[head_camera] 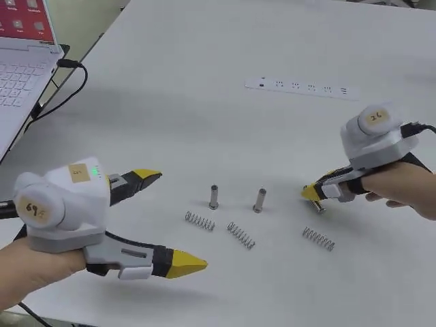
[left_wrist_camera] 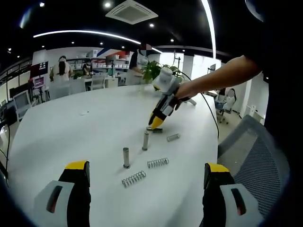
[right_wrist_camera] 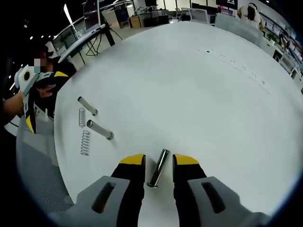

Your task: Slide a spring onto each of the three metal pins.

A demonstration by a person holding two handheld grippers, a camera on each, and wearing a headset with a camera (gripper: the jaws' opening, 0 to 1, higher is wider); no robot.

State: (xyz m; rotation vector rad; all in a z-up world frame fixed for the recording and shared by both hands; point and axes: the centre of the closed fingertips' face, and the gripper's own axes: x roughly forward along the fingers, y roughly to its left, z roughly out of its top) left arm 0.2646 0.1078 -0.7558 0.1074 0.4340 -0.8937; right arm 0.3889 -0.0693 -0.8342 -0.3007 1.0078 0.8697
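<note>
**Checking pins, springs and both tongs at the bench**

The table (head_camera: 204, 122) is smooth, matte and white. Three coiled wire springs lie flat on it in a loose row: the left spring (head_camera: 199, 221), the middle spring (head_camera: 241, 235) and the right spring (head_camera: 318, 238). In the head view each has its long axis slanting across the bench.

Just behind the springs, the first pin (head_camera: 214, 197) and the second pin (head_camera: 259, 200) stand upright on their wider bases. Both are plain grey metal cylinders, and neither has a spring on it.

The third pin (right_wrist_camera: 158, 169) lies on its side at the right gripper (right_wrist_camera: 159, 161). Its long axis runs along the jaws and its flanged end is toward the gripper. The yellow-tipped jaws are only narrowly parted and straddle this pin. A thin gap shows on either side, so they have no grip on it.

The left gripper (head_camera: 178, 219) is spread wide and holds nothing. It hovers near the left spring.

A flat white power strip (head_camera: 301, 87) lies well behind, and a laptop (head_camera: 20, 61) sits at the far left.
</note>
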